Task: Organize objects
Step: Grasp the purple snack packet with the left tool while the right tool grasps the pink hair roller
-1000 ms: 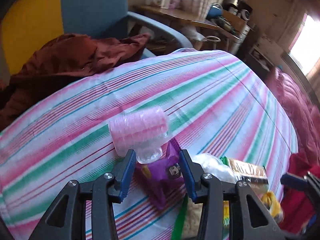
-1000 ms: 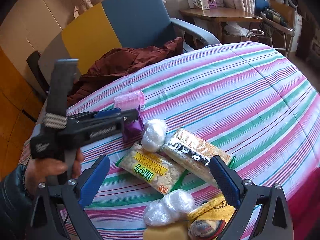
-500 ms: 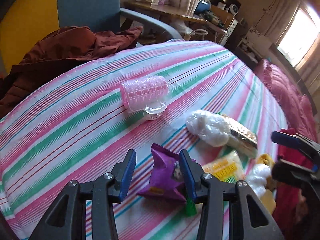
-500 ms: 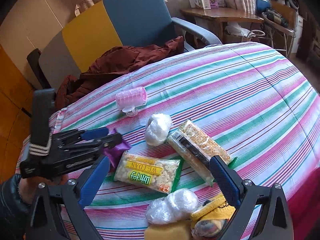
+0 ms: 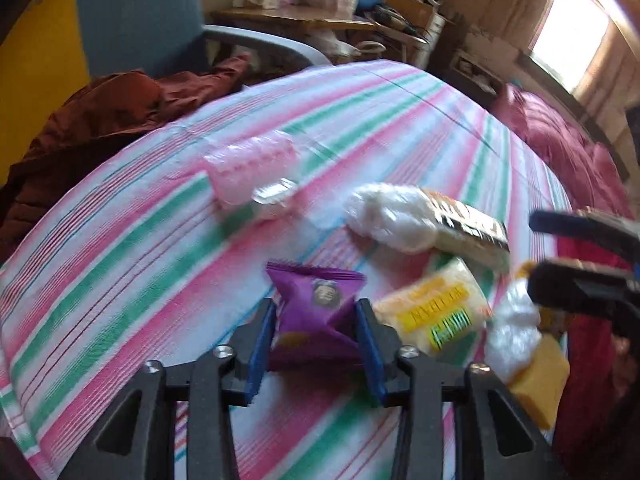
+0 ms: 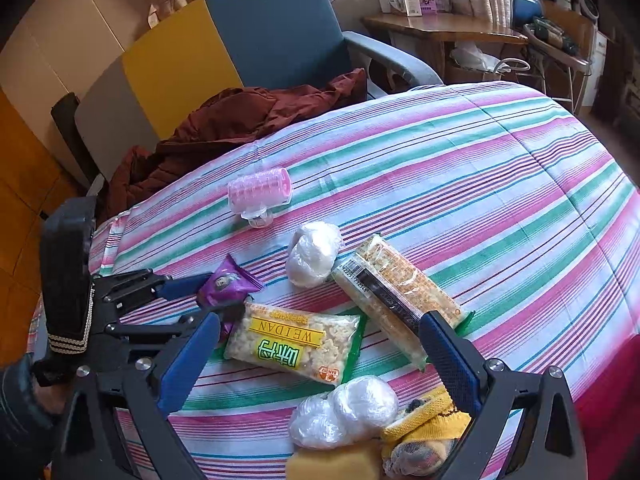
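So the left gripper (image 5: 316, 334) is closing its blue pads on the purple snack packet (image 5: 316, 312), and the packet's already pinched and crumpled between them, sitting low over the striped bedsheet (image 5: 120, 264). From the right wrist view you can see the same packet (image 6: 226, 282) poking out of the left gripper's tips, just beside the yellow-labelled snack bag (image 6: 292, 344). The right gripper (image 6: 320, 356) has its jaws spread wide with nothing in them, hovering over that bag and the two white plastic-wrapped balls (image 6: 344, 412). Farther up the sheet there's a pink roller (image 6: 260, 192) lying on its side, another white wrapped bundle (image 6: 314, 254) touching a long cracker pack (image 6: 396, 292), and a dark red jacket (image 6: 240, 120) heaped near the blue chair (image 6: 276, 24).
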Tool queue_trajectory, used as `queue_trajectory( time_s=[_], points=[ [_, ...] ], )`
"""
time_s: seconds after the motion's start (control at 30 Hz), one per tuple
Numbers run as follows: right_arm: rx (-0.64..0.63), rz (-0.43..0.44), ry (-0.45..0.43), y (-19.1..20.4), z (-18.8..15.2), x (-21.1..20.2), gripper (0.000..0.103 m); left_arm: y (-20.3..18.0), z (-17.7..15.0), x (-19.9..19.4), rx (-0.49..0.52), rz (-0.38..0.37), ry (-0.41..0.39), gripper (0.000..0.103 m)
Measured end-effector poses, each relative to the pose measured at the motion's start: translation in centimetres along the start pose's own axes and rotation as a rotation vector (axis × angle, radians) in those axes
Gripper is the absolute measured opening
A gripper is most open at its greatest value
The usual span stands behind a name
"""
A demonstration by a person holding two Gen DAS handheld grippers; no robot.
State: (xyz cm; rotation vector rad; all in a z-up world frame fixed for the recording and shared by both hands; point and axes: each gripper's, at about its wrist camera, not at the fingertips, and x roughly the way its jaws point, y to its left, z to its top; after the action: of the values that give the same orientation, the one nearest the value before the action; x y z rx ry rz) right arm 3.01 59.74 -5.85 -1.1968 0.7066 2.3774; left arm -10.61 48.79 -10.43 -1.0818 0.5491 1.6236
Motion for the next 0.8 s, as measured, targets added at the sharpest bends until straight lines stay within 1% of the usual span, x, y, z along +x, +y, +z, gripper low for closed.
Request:
queue_trajectory(
  time_s=[0.03,0.1,0.13,0.23,0.33,0.43,0.53,0.6,0.7,0.8],
  points=[
    [-0.003,0.002,-0.003,0.0,0.0,0.0,0.101,0.6,0.1,0.2,-0.03,-0.002,0.005,0.037],
    [-0.015,0.006,-0.012,0.2,-0.1,-0.2,0.101,1.4,0.1,0.4,-0.057,0.015,0.014,0.036],
    [-0.02,0.007,-0.018,0.3,-0.1,-0.3,0.101,1.5,0.0,0.4,-0.054,0.018,0.015,0.036],
    [-0.034,0.03,-0.029,0.7,0.2,-0.8,0.101,1.5,-0.4,0.0,-0.036,0.063,0.017,0.035],
    [-0.059,0.069,-0.032,1.8,1.0,-1.1,0.101,2.3,-1.3,-0.7,-0.056,0.08,0.012,0.034],
    [-0.097,0.067,-0.039,3.1,2.5,-0.3,0.101,3.4,-2.0,-1.4,-0.092,0.11,0.023,0.034],
    [-0.125,0.054,-0.029,4.6,4.6,1.8,0.101,4.8,-2.4,-2.1,-0.165,0.111,0.04,0.034],
    [-0.149,0.046,-0.011,5.9,5.9,3.7,0.101,5.3,-2.5,-2.3,-0.18,0.127,0.038,0.033],
    [-0.188,0.0,0.021,7.9,7.9,7.2,0.103,6.3,-2.9,-2.7,-0.224,0.128,0.037,0.033],
    [-0.18,-0.042,0.059,8.8,9.7,10.6,0.103,7.0,-3.3,-3.0,-0.254,0.135,0.029,0.033]
  ],
)
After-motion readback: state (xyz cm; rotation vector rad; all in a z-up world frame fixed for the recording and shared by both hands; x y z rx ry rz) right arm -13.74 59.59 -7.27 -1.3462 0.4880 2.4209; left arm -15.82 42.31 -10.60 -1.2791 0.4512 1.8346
